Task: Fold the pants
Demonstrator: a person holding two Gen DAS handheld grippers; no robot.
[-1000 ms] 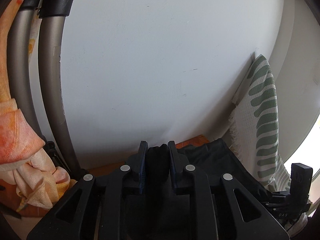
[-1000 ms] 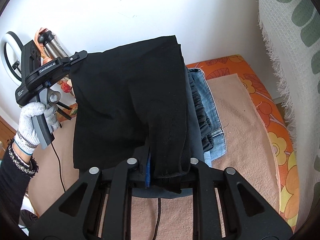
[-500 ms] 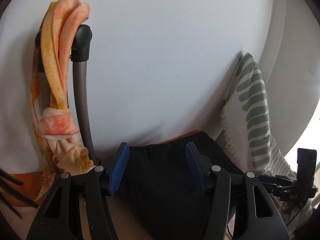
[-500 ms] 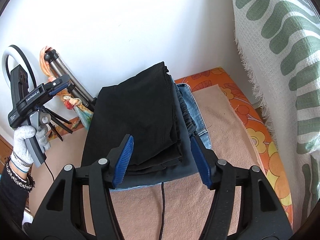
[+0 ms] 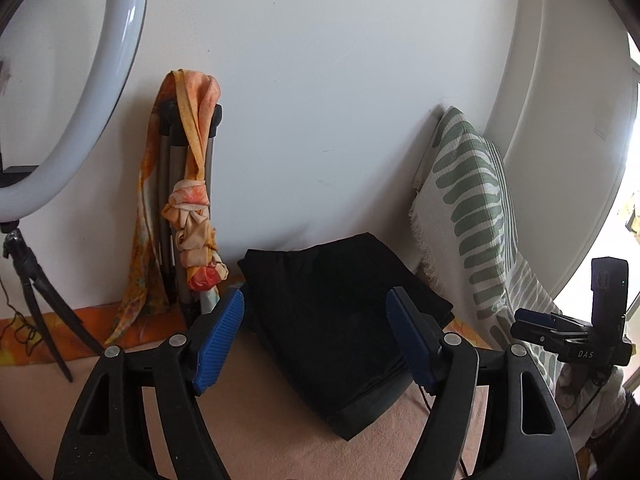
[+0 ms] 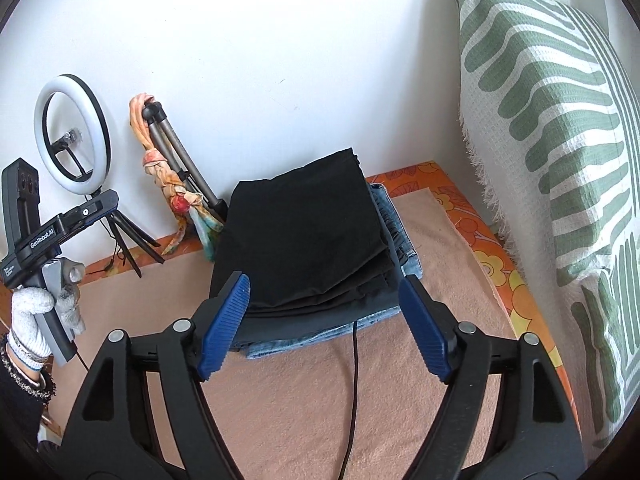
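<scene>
Just ahead of both grippers: folded black pants (image 6: 304, 236) lie atop a stack of jeans (image 6: 404, 240) on the bed (image 6: 440, 300) | left gripper (image 5: 316, 336) wide open, empty; right gripper (image 6: 324, 316) wide open, empty | step: fold looks finished, release made | next: retreat or smooth edges | hidden: lower layers, far hem.

You're working in a home, on a bed or couch pushed against a plain white wall (image 6: 260, 40): a peach blanket (image 6: 300, 400) lies over an orange floral cover (image 6: 492, 256). A green-striped cushion (image 6: 560, 120), a ring light (image 6: 72, 132) and a scarf-draped tripod (image 5: 192, 200) complete the domestic setting.
</scene>
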